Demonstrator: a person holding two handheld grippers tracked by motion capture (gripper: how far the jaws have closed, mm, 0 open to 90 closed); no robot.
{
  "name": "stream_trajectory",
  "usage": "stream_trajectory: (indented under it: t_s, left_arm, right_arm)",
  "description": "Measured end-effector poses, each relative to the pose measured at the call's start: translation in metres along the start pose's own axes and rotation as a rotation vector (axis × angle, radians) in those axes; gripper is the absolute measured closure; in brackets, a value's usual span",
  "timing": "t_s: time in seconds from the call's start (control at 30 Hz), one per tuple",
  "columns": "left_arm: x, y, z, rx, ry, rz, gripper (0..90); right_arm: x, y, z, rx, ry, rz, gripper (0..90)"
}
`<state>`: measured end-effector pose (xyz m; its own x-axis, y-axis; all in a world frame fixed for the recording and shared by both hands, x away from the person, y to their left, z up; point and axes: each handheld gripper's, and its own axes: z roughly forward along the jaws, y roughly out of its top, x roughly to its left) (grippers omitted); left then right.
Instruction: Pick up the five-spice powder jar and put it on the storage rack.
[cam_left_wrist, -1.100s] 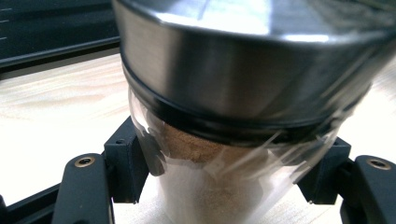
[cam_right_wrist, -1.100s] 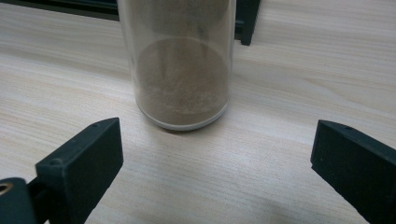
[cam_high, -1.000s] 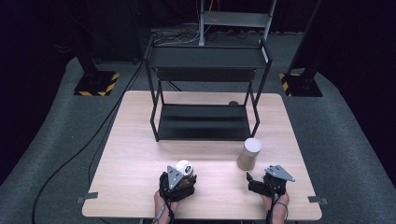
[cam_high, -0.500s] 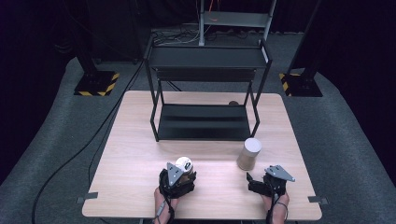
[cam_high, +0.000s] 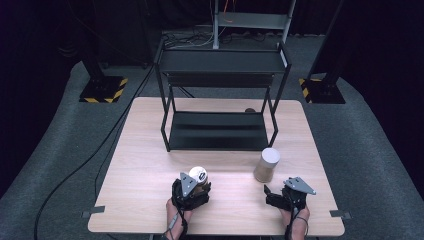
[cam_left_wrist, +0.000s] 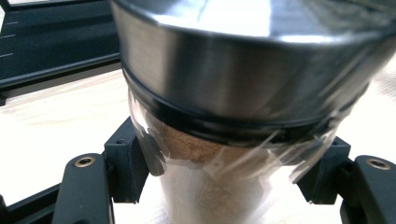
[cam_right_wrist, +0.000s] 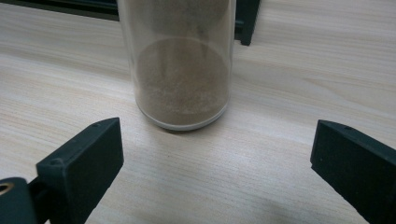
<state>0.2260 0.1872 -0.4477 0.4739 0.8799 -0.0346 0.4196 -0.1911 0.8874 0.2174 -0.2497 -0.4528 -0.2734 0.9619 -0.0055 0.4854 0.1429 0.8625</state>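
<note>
Low in the frame, the left gripper (cam_high: 194, 183) pinches a clear, steel-lidded jar (cam_left_wrist: 243, 116) of what looks like brown powder; the right gripper (cam_right_wrist: 219, 163) gapes before a clear cylindrical jar of tan powder (cam_right_wrist: 182, 70).

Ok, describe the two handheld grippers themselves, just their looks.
Both the left gripper and right gripper are black, blocky two-jaw tools, each topped by a grey three-cornered plate. The jaw arms carry brass-coloured rivets and end in squared black pads. A thin cable trails back from each.
</note>
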Motion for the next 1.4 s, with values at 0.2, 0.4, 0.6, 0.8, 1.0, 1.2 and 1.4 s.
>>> stream_trajectory:
  t_s: [0.2,0.4,0.6,0.8,1.0,1.2,1.4]
  left_arm:
    - [0.001,0.001,0.002,0.004,0.002,0.002,30.7]
    - [0.003,0.002,0.004,0.011,-0.001,0.001,30.7]
    - [0.004,0.003,0.006,0.012,0.001,-0.002,30.7]
    - [0.004,0.003,0.009,0.017,-0.002,0.001,30.7]
    - [0.004,0.005,0.012,0.015,-0.004,0.003,30.7]
    - [0.005,0.006,0.013,0.016,-0.003,0.005,30.7]
    - [0.007,0.008,0.015,0.013,-0.001,0.004,30.7]
  right_arm:
    - [0.000,0.000,0.000,0.002,0.001,-0.001,1.6]
    - [0.000,0.000,0.000,0.001,-0.001,-0.001,1.6]
    - [0.000,0.001,0.000,0.003,0.001,-0.003,1.7]
    - [0.000,0.000,0.000,0.001,-0.001,-0.001,1.7]
    - [0.000,0.001,0.000,0.005,0.001,-0.004,1.7]
    - [0.001,0.001,0.000,0.004,-0.002,-0.004,1.7]
    - [0.001,0.001,0.001,0.006,-0.001,-0.005,1.7]
